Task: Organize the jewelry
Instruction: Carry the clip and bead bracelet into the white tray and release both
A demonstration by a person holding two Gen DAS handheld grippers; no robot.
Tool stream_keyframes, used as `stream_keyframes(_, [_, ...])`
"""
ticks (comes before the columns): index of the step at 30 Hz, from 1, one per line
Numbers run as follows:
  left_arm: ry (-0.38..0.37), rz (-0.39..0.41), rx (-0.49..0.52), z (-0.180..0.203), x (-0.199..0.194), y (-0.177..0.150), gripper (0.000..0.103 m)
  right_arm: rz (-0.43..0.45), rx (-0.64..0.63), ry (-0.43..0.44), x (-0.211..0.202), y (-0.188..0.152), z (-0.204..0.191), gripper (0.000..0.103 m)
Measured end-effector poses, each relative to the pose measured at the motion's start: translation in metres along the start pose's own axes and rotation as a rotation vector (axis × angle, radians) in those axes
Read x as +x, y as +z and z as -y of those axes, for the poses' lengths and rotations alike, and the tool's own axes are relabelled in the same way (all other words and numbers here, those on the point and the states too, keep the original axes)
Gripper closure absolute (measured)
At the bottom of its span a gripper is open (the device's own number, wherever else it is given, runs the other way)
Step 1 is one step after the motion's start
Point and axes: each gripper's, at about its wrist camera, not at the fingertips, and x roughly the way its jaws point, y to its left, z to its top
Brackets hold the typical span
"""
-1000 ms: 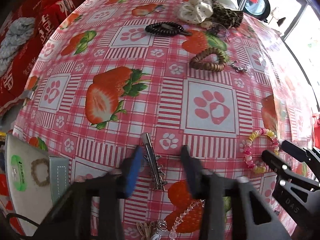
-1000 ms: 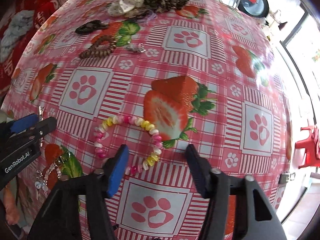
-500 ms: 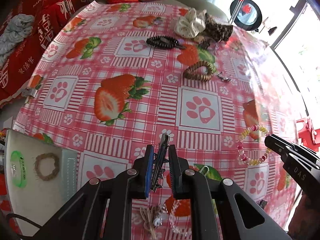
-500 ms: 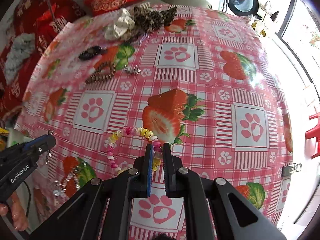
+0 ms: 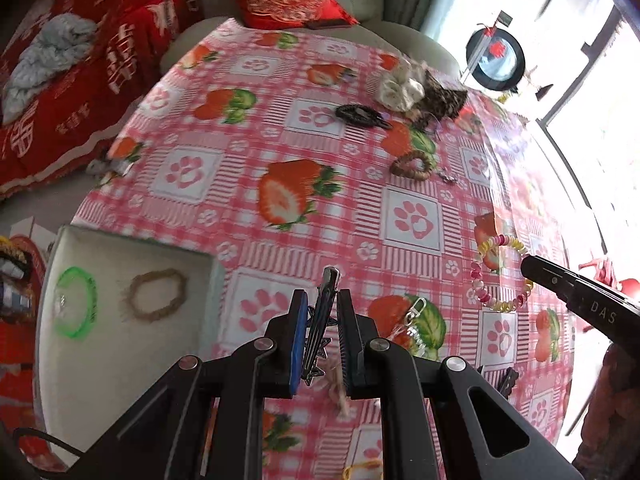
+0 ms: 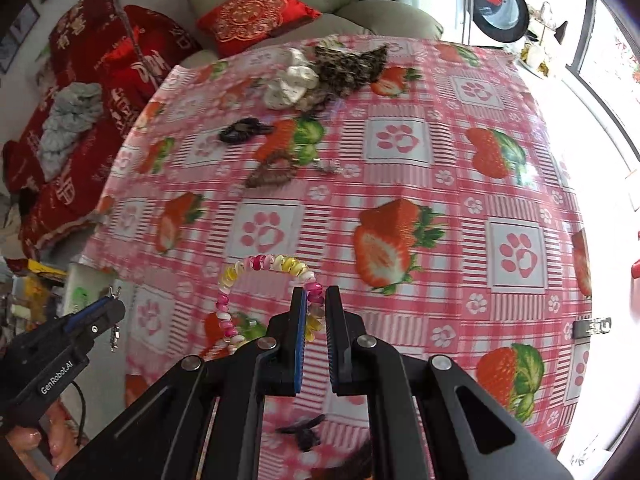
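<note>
Table [image 5: 360,208] under pink strawberry-and-paw cloth fills my view. White tray [image 5: 120,360] at its near left edge, green ring [image 5: 76,304] and brown bracelet [image 5: 158,294] lying inside. My left gripper [image 5: 322,316] clamped on dark metal hair clip [image 5: 320,320], clip lifted off cloth, tip poking past fingers, just right of tray. My right gripper [image 6: 316,312] pinched on pastel bead bracelet [image 6: 260,276], loop hanging out leftward above cloth.
</note>
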Motion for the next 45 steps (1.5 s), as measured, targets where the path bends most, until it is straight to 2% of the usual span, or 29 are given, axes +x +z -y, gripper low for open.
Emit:
stream_keyframes(5, [0.028,0.016,-0.030,-0.029,-0.018,-0.012,0.081,-0.006,-0.034,0.046,-0.005,0.000,-0.034,0.093])
stream_keyframes(15, [0.107,0.006,-0.133,-0.108,-0.039,-0.047,0.081,-0.049,-0.197,0.146,0.005,-0.015,-0.136,0.093])
stream_keyframes(22, [0.162,-0.013,-0.207,-0.160,-0.037,-0.070,0.081,-0.105,-0.322,0.214,0.026,-0.033,-0.209,0.093])
stream_keyframes(27, [0.204,-0.038,-0.227,-0.186,-0.026,-0.083,0.081,-0.158,-0.399,0.223,0.048,-0.049,-0.250,0.093])
stream_keyframes(36, [0.234,-0.065,-0.232,-0.206,-0.006,-0.090,0.081,-0.256,-0.464,0.169,0.089,-0.069,-0.276,0.093])
stream_keyframes(45, [0.256,-0.059,-0.213,-0.211,0.009,-0.077,0.081,-0.260,-0.470,0.106,0.113,-0.066,-0.282,0.093])
